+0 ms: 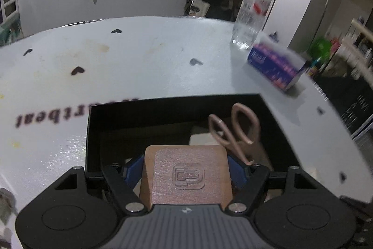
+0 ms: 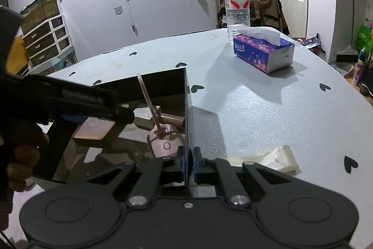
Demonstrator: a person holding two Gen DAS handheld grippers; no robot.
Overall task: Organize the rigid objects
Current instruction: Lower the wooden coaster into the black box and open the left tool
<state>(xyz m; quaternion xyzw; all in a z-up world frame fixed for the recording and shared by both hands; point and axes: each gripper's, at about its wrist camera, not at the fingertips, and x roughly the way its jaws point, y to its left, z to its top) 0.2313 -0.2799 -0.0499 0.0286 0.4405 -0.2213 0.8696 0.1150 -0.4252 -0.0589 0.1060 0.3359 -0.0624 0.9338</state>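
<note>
Your left gripper (image 1: 186,169) pinches the stiff, smooth pinkish-brown block (image 1: 187,176), low centre, above the black box (image 1: 163,113). Keep gripping its flat sides. Your right gripper (image 2: 187,166) clamps the box's thin wall.

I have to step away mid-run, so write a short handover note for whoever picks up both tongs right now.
Left tongs: shut on a brown block with an embossed logo, held over the open black box.
Right tongs: shut on the box's near side wall, steadying it.
Already in the box: pink-handled scissors leaning upright and a pink rounded gadget.
On the table, outside the box: a tissue pack, a water bottle and a crumpled pale wrapper.
Left to do: lower the block into the box and release; whether anything else goes in, I cannot tell.
</note>
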